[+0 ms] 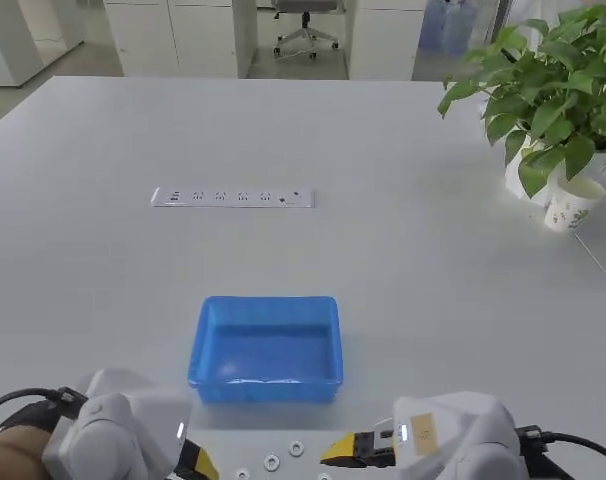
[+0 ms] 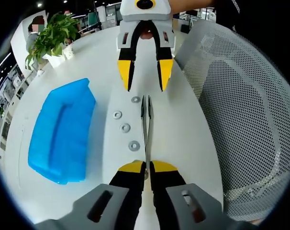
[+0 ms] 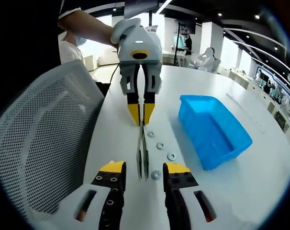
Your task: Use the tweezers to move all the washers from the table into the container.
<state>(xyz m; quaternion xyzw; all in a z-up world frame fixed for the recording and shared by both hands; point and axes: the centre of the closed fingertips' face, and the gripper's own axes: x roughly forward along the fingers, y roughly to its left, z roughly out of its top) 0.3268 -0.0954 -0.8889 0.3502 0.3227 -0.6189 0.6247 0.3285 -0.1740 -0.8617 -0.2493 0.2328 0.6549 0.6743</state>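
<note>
Now left tongs pinch tweezers pointing at spread right tongs, 4 washers just beside.

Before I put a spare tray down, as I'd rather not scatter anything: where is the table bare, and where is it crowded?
Bare: the wide stretch between the blue container and the power strip, and the table left of both. Crowded: the near edge, where washers, tweezers, the left gripper and right gripper sit close together.
</note>
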